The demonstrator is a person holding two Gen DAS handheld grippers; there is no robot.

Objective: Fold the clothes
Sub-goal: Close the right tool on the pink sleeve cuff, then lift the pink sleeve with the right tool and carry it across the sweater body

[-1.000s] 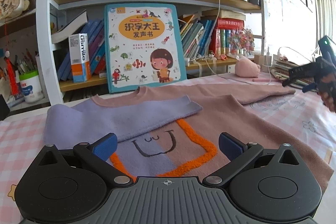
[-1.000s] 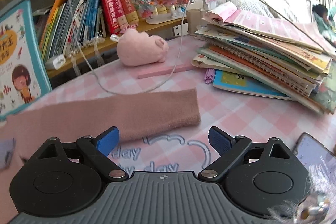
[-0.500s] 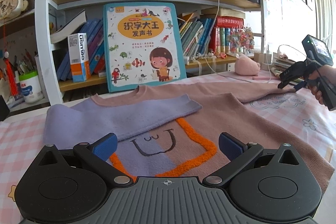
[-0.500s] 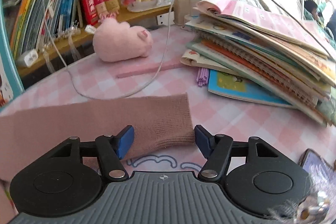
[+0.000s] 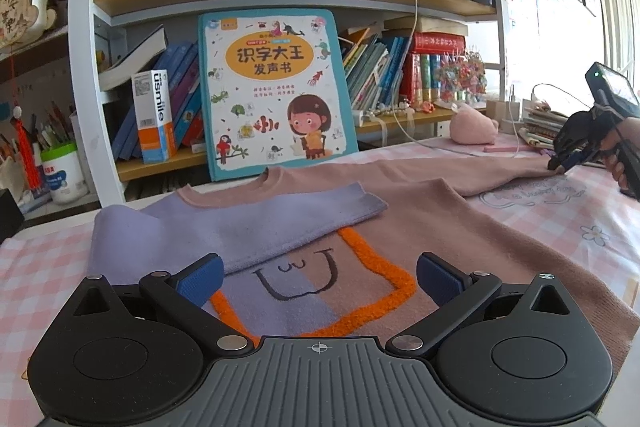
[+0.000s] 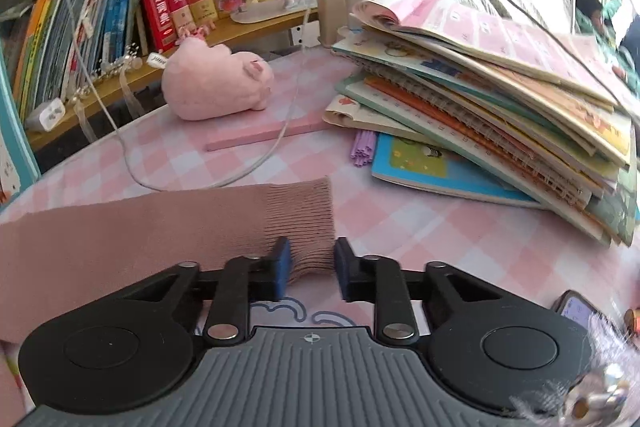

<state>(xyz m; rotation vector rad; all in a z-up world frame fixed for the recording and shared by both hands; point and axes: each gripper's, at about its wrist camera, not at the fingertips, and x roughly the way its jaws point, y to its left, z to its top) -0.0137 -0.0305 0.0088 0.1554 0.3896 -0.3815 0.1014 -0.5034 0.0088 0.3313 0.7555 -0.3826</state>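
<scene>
A dusty-pink sweater [image 5: 440,227] with an orange-outlined smiley patch lies flat on the pink checked tablecloth. Its lilac sleeve [image 5: 240,223] is folded across the chest. The other sleeve [image 5: 480,175], pink, stretches out to the right. My left gripper [image 5: 320,277] hovers open over the sweater's front, with nothing between its pads. My right gripper [image 6: 310,263] is at the ribbed cuff [image 6: 300,211] of the pink sleeve. Its jaws are closing, and the cuff's near corner is bunched between the pads. The left wrist view shows that gripper [image 5: 560,167] at the sleeve's end, held by a hand.
A tall picture book [image 5: 276,91] leans on the bookshelf behind the sweater. Past the cuff lie a white cable [image 6: 256,163], a pink strip [image 6: 264,137] and a plush pig [image 6: 216,83]. A slumped stack of books [image 6: 500,99] fills the right; a phone [image 6: 576,311] lies near it.
My right gripper moved forward and slightly down onto the pink cuff, and its jaws went from wide apart to pinching it. The left gripper and the sweater body stayed put.
</scene>
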